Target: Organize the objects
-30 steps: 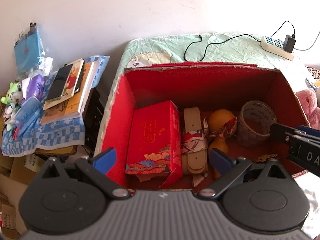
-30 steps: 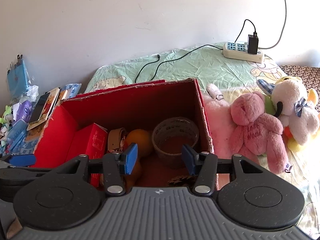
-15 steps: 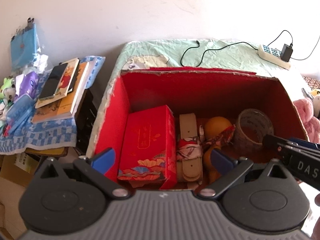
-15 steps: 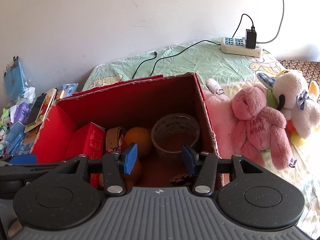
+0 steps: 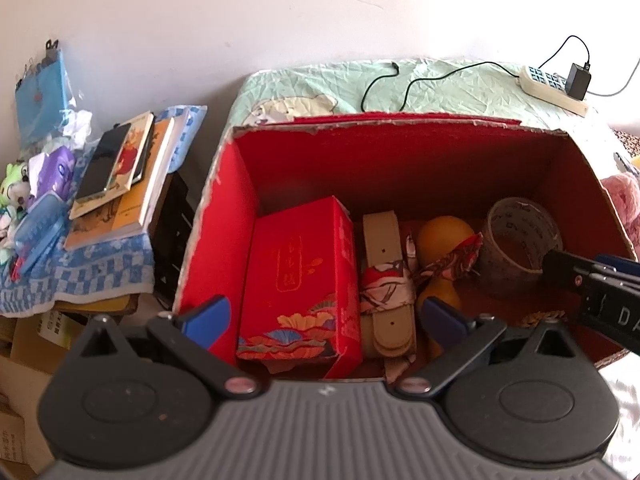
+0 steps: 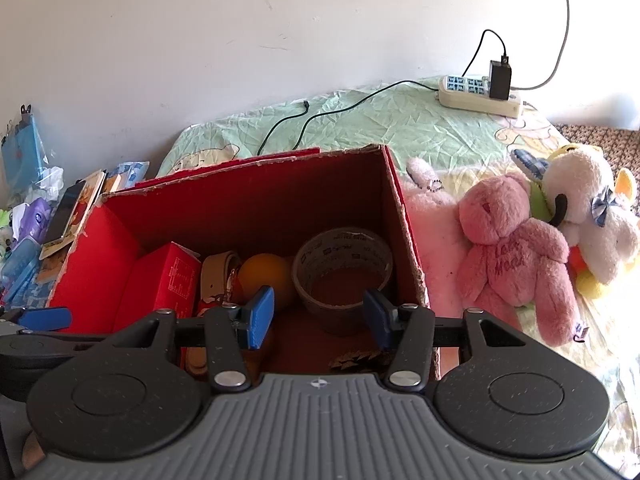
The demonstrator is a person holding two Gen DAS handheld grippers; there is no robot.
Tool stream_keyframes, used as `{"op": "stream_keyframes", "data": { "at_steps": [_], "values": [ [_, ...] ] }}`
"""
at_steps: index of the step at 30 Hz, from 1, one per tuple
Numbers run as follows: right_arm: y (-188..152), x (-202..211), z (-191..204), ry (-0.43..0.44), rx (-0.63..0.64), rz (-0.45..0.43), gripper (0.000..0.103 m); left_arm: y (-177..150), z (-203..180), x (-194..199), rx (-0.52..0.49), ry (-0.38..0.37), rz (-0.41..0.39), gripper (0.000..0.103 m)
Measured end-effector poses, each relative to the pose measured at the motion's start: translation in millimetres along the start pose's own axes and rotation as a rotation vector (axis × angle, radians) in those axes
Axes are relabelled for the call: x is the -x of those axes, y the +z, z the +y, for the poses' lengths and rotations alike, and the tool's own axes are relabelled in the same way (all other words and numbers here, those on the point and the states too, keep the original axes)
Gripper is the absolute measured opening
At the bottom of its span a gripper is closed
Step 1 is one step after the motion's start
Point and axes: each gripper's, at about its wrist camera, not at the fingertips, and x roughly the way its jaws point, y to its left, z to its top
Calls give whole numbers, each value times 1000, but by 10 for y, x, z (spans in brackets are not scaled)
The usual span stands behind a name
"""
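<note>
Nearest the cameras, the left gripper [image 5: 320, 316] hangs over the near edge of the red cardboard box [image 5: 224, 248] with its blue fingers spread wide and nothing between them; the right gripper [image 6: 319, 315] hovers at the box's near right part, its fingers set narrower but also empty. Inside the box, a red gift carton [image 5: 300, 280] stands at the left, with a beige belt [image 5: 384, 276] wrapped in a patterned cloth just beside it. Right of the belt lies an orange gourd [image 5: 444, 236], and at the right end a roll of clear tape [image 6: 344, 268] stands on the floor of the box. Outside, right of the box, a pink teddy bear [image 6: 516, 252] lies on the bed touching a white plush dog [image 6: 588, 216]. Farther back, a power strip [image 6: 476, 96] rests on the green bedsheet [image 6: 384, 124]. Far left, books [image 5: 120, 184] are stacked on a blue checked cloth [image 5: 80, 272].
</note>
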Motion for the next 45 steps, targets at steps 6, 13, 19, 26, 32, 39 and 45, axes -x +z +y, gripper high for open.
{"op": "stream_keyframes", "data": {
  "at_steps": [6, 13, 19, 26, 32, 39, 45],
  "values": [
    [55, 10, 14, -36, 18, -12, 54, -12, -54, 18, -20, -24, 3, 101],
    [224, 132, 16, -55, 12, -69, 62, 177, -37, 120, -22, -34, -49, 101],
    [295, 235, 7, -76, 20, -96, 62, 286, -9, 189, -26, -50, -75, 101],
    [274, 284, 32, -90, 29, -80, 66, 329, -40, 310, -31, -76, -95, 101],
    [236, 275, 1, -86, 15, -49, 68, 225, -47, 278, -24, -64, -61, 101],
    [163, 296, 35, -82, 30, -61, 76, 104, 4, 243, -20, -19, -39, 101],
    [112, 232, 68, -82, 33, -36, 75, 37, 33, 224, -17, -21, -21, 101]
  ]
}}
